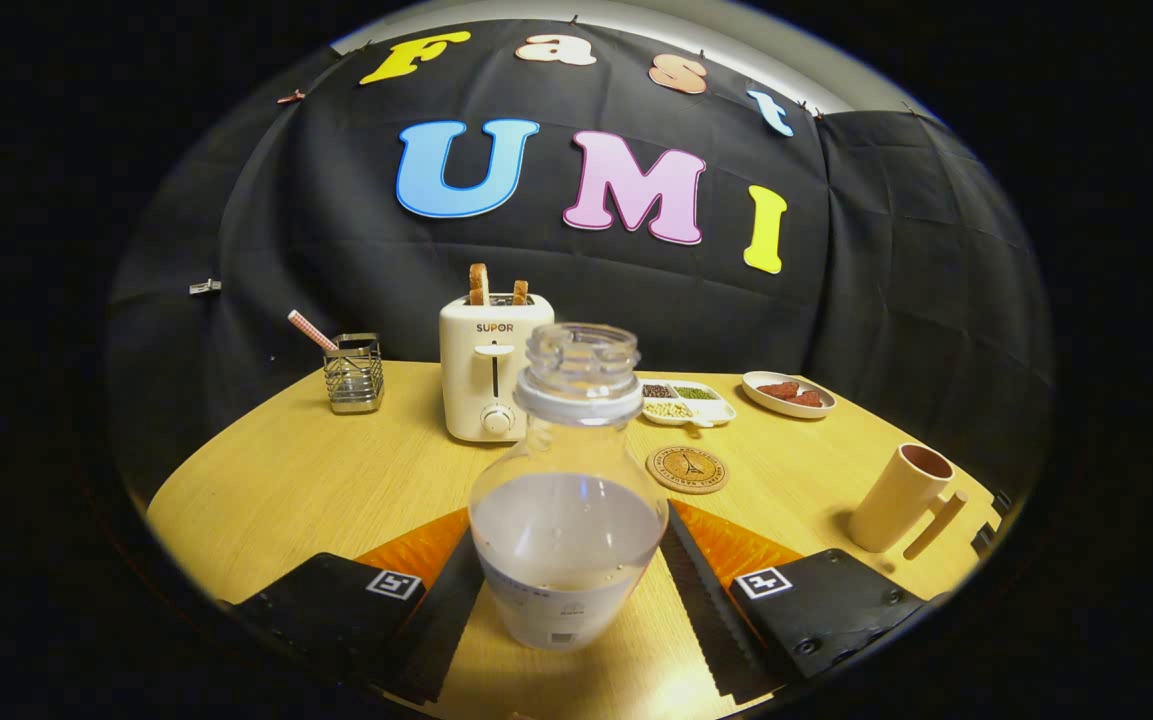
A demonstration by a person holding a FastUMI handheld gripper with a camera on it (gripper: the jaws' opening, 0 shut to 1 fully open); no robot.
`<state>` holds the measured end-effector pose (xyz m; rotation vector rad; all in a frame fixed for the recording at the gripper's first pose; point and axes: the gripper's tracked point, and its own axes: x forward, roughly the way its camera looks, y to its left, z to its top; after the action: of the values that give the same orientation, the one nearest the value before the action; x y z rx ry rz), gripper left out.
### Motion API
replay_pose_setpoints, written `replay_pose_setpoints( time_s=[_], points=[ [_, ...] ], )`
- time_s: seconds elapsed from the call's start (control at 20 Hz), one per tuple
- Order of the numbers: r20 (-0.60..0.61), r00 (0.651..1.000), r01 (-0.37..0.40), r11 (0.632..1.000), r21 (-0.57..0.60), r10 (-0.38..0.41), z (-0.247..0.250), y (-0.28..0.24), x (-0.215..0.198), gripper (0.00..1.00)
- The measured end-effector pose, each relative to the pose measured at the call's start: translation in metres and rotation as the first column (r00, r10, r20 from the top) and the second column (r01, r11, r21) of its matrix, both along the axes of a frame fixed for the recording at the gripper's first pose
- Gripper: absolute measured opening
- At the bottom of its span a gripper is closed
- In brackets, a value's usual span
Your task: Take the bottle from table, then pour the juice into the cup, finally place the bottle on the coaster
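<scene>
A clear, uncapped bottle (pixel 566 520) stands upright between my fingers, a pale liquid filling its lower half. My gripper (pixel 568 512) is shut on the bottle, with one finger against each side of its wide body. I cannot tell whether its base rests on the wooden table (pixel 286 480). A round cork coaster (pixel 687 469) lies just beyond the right finger. A beige cup (pixel 901 497) with a straight handle stands further right, near the table's edge, and it leans in this view.
A white toaster (pixel 493 370) with two slices of bread stands behind the bottle. A wire holder (pixel 354 373) with a straw is at the back left. A divided dish (pixel 688 402) of beans and a small plate (pixel 789 393) of food sit behind the coaster.
</scene>
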<state>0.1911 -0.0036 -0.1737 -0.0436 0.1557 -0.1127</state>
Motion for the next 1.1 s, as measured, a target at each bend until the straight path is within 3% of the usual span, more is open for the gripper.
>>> replay_pose_setpoints(
  time_s=[0.2,0.3,0.45,0.6,0.85,1.1],
  points=[
    [0.003,1.0,-0.015,1.0,-0.024,0.015,-0.006,0.004,0.009,0.95],
    [0.013,1.0,0.004,1.0,-0.021,-0.004,-0.005,0.0,0.01,0.84],
    [0.008,1.0,-0.021,1.0,0.015,0.021,-0.006,0.006,0.011,0.81],
    [0.004,0.995,-0.104,0.994,0.024,0.104,-0.006,0.018,0.012,0.79],
    [-0.028,0.995,-0.095,0.995,0.033,0.096,-0.007,0.011,0.006,0.75],
    [-0.014,0.998,-0.067,0.992,0.11,0.069,0.025,-0.013,-0.005,0.75]
  ],
)
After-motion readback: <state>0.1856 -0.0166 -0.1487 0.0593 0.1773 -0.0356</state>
